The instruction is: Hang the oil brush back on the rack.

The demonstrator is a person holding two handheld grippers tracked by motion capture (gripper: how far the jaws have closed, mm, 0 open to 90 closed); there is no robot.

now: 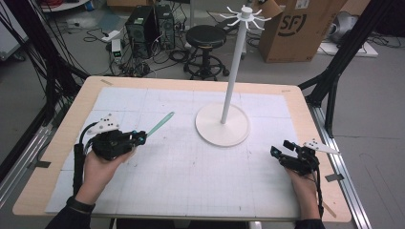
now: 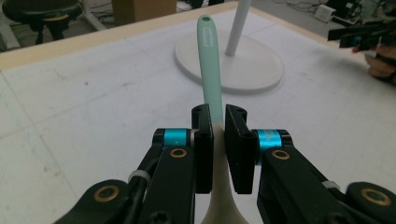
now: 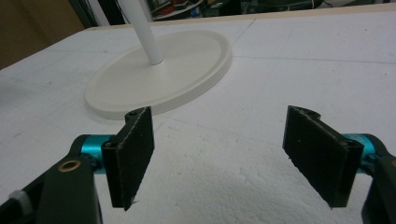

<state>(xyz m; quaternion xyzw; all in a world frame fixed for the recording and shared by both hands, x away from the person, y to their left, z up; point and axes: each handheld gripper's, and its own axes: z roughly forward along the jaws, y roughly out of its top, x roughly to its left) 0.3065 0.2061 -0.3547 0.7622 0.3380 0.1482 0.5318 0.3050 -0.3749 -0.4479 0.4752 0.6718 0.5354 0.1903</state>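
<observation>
One spatula [image 2: 208, 60] (left gripper [image 2: 217, 140]) — clear of stand base [image 2: 243, 77].

We are holding a hand-held gripper in each hand, forearms coming in from below. Our left hand-held gripper [image 1: 142, 137] is pointing forward and to the right, its jaws clamped together. Our right hand-held gripper [image 1: 281, 148] is angling toward it, its jaws standing wide apart.
</observation>
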